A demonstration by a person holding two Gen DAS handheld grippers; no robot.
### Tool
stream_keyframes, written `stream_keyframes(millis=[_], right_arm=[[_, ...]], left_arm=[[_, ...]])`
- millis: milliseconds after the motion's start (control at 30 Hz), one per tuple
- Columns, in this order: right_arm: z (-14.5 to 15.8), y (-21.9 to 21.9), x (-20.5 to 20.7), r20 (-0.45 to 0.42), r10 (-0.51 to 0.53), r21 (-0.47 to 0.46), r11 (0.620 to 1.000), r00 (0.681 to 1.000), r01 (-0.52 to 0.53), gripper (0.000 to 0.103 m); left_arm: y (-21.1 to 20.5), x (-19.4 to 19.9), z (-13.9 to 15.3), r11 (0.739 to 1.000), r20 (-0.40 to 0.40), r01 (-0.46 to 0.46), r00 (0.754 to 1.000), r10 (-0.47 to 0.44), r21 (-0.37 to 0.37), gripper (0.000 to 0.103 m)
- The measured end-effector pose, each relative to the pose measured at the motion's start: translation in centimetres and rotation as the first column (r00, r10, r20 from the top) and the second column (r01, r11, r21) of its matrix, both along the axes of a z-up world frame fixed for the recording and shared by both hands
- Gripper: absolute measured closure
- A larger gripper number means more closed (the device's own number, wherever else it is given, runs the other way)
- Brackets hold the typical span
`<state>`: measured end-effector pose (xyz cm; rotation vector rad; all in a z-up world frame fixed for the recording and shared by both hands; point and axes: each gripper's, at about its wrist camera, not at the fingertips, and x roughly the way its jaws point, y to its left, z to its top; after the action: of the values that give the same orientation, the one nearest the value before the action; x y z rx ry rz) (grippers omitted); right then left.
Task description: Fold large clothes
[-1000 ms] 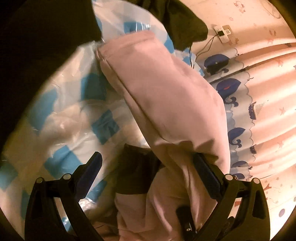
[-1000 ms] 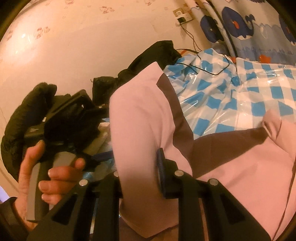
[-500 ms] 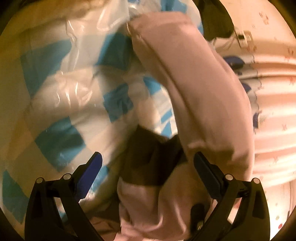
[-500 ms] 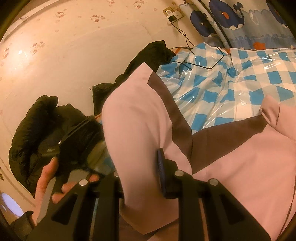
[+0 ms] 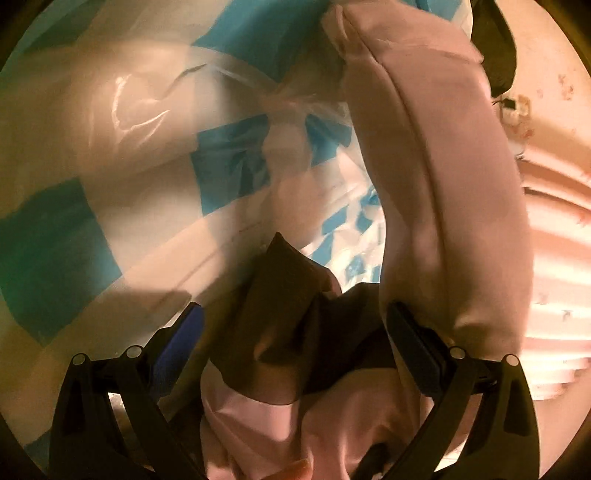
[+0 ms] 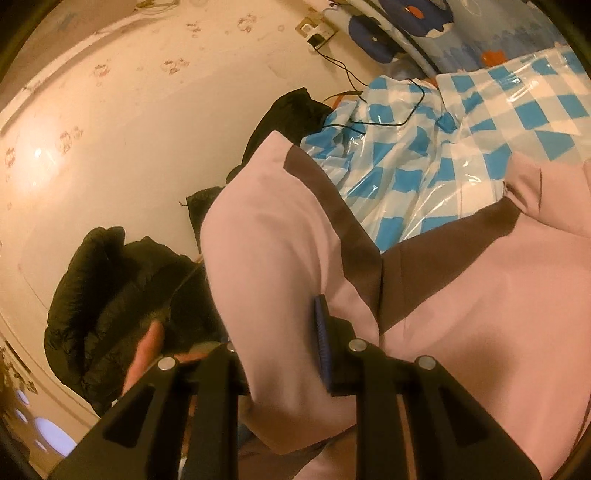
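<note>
Left gripper (image 5: 291,332) lowered, apart around pink garment (image 5: 436,177), right gripper (image 6: 280,336) clamped on its fold, checked sheet (image 6: 480,122) beyond.

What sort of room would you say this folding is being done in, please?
Probably a home bedroom: the pink garment lies on a blue-and-white checked sheet like a bed cover, with a whale-print curtain and a patterned wall with a socket behind.

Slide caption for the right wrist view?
Right claw shut on pink garment above blue-checked plastic sheet.
</note>
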<state>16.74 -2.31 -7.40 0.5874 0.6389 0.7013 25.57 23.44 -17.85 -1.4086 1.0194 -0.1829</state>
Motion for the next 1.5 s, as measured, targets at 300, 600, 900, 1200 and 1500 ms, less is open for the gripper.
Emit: stream_keyframes(millis=[300, 600, 900, 1200, 1500], right_arm=[[-1.6, -2.4, -0.3, -0.043, -0.024, 0.047, 0.999, 0.999, 0.026, 0.082], [-3.1, -4.0, -1.5, -0.051, -0.003, 0.096, 0.995, 0.999, 0.008, 0.082], [-5.1, -5.2, -3.3, -0.061, 0.007, 0.093, 0.996, 0.998, -0.001, 0.082], [-6.3, -4.7, -4.1, -0.037, 0.018, 0.063, 0.998, 0.999, -0.015, 0.08], [-7.2, -4.4, -3.8, -0.062, 0.037, 0.05, 0.998, 0.997, -0.034, 0.062]], left_arm=[[-0.7, -0.9, 1.1, 0.989, 0.236, 0.007, 0.971, 0.027, -0.145, 0.009], [-1.5, 1.9, 2.4, 0.991, 0.285, 0.009, 0.958, 0.029, -0.13, 0.008], [-4.9, 8.4, 2.7, 0.996, 0.214, 0.077, 0.975, -0.064, -0.051, 0.008], [-14.5, 15.8, 4.7, 0.89, 0.058, 0.38, 0.912, -0.405, 0.251, 0.008], [-18.0, 14.0, 6.5, 0.791, 0.079, 0.414, 0.864, -0.497, 0.449, 0.084]])
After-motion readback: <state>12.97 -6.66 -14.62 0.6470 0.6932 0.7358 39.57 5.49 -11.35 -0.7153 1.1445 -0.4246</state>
